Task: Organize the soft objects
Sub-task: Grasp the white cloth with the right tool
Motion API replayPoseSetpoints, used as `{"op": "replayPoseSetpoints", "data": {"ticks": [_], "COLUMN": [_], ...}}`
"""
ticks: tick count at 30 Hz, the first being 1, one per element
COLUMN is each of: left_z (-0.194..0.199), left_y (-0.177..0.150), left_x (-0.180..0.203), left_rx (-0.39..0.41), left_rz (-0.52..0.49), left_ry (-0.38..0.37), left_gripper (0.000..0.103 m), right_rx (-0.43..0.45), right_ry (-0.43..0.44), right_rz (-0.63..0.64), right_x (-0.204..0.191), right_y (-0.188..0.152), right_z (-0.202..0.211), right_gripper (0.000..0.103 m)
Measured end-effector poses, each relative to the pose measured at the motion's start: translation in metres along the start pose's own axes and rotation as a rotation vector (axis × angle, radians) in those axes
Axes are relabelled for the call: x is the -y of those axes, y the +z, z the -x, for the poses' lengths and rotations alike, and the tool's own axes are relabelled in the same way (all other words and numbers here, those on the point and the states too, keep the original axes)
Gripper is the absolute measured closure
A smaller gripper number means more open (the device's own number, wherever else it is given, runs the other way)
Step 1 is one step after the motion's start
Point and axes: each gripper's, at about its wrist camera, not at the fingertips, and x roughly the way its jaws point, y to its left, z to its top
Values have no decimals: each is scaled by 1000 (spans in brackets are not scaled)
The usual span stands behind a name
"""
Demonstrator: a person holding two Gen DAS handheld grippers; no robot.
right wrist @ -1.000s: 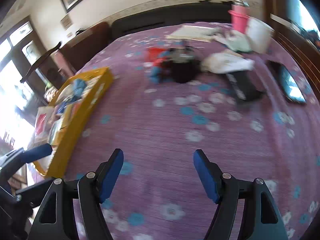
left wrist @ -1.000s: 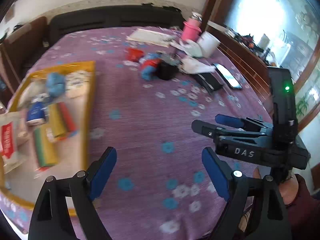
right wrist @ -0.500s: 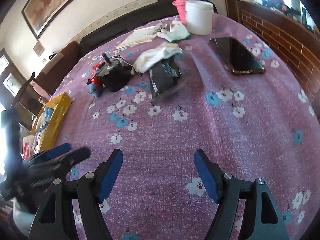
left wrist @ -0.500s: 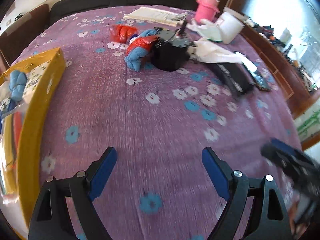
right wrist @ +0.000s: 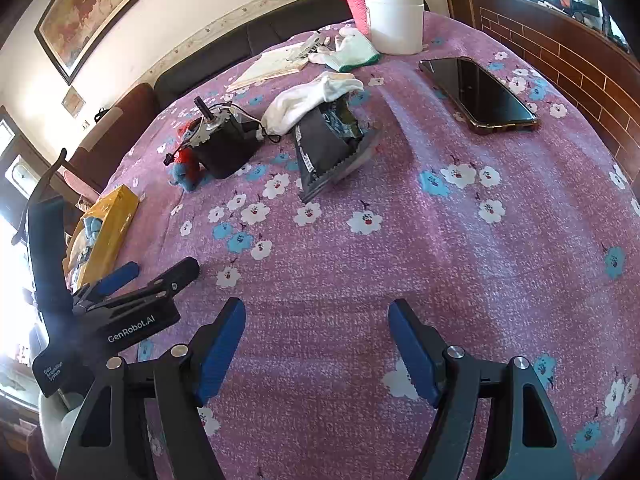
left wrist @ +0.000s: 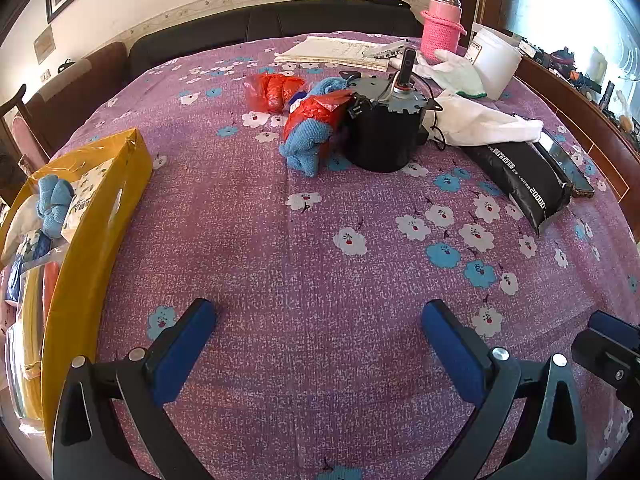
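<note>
From the left wrist, the left gripper (left wrist: 316, 344) hangs over bare purple cloth, its jaws opening wide with nothing between them; the step in hand looks like the reach for the next soft piece. The yellow box (left wrist: 100, 216), the landmark here, sits at the left edge and already holds one blue cloth bundle (left wrist: 54, 204) among packets. Well to the right of the box lie one blue towel wrapped in red plastic (left wrist: 308, 136), one red bagged bundle (left wrist: 274, 90) beyond it, and one white sock (left wrist: 484, 124) further right; one black motor (left wrist: 382, 132) touches the blue towel. The next move probably calls for carrying the jaws forward to that towel. From the right wrist, the right gripper (right wrist: 316, 348) stands fairly wide and empty above the cloth. Far right of the yellow box (right wrist: 110, 220) are one black pouch (right wrist: 332, 148), one phone (right wrist: 476, 94), one white glove (right wrist: 348, 52) and one white jar (right wrist: 394, 20).
</note>
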Motion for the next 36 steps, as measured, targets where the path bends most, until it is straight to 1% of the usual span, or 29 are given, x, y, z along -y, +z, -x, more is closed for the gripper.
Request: {"op": "replayPoseSetpoints", "data": {"ticks": [14, 18, 22, 24, 27, 32, 34, 36], "left_z": [0, -1, -1, -1, 0, -1, -1, 0], "left_y": [0, 0, 0, 0, 0, 0, 0, 0], "left_x": [0, 0, 0, 0, 0, 0, 0, 0], "left_rx": [0, 0, 0, 0, 0, 0, 0, 0], "left_rz": [0, 0, 0, 0, 0, 0, 0, 0], "left_ry": [1, 2, 2, 2, 2, 2, 2, 2], "left_gripper": [0, 0, 0, 0, 0, 0, 0, 0], "right_rx": [12, 57, 104, 150, 179, 141, 120, 86], "right_ry": [-17, -54, -131, -175, -226, -243, -245, -262], "right_rz": [3, 47, 107, 125, 139, 138, 159, 210], "right_x": [-8, -15, -21, -23, -23, -29, -36, -46], "right_y": [3, 14, 46, 68, 99, 151, 165, 177], "right_z": [-1, 10, 14, 14, 7, -27, -40, -58], "right_gripper": [25, 25, 24, 24, 24, 24, 25, 25]}}
